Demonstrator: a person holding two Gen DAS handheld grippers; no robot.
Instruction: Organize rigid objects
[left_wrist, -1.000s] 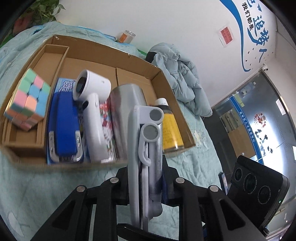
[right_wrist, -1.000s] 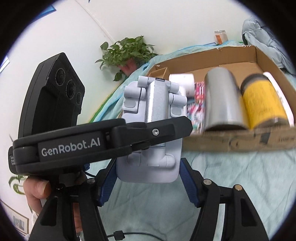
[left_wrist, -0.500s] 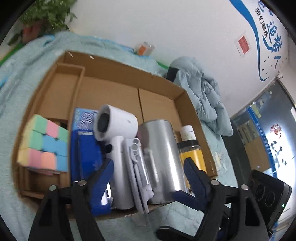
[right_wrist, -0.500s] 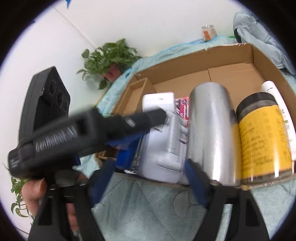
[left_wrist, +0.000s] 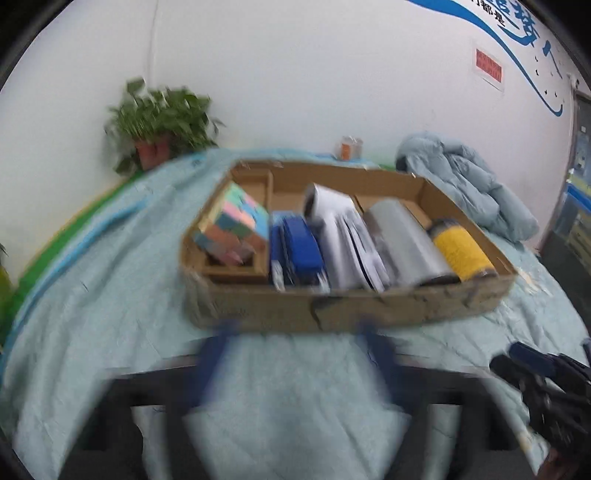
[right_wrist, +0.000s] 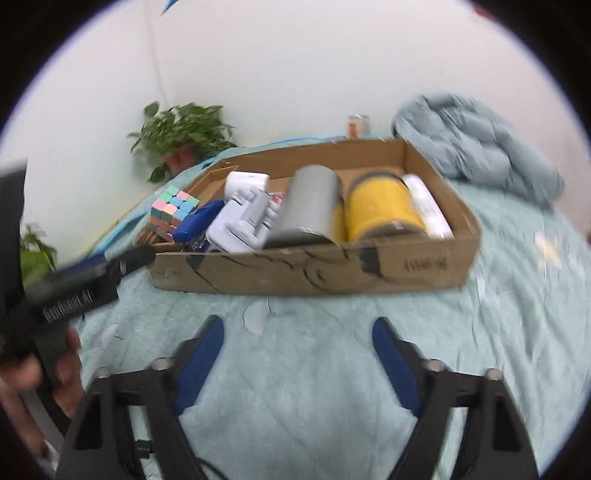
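The bed cover (right_wrist: 332, 369), pale green, fills everything under and around both claws. Straight ahead of the right claw (right_wrist: 297, 332) sits the cardboard box (right_wrist: 314, 269), a bit beyond its blue tips and not touching them. The puffy jacket (right_wrist: 476, 147) lies past the box, off to the claw's right, and a potted plant (right_wrist: 184, 129) stands against the wall to its far left.

Inside the box, from the right claw's view: a silver cylinder (right_wrist: 308, 206) lying dead ahead, a yellow can (right_wrist: 380, 206) right beside it on the right, and a white tube (right_wrist: 426, 206) squeezed against the box's right wall. Left of the cylinder there's a white folding gadget (right_wrist: 243, 221), then a blue stapler (right_wrist: 195, 221), then the pastel puzzle cube (right_wrist: 171, 212) at the far left end.

The right claw's jaws are closing, but they're still apart with only bed cover between them — pinching nothing. The left claw (left_wrist: 299, 354) is badly blurred; its jaws are closing too, apart and empty, with the box just ahead — a hand (right_wrist: 40, 376) grips its handle.
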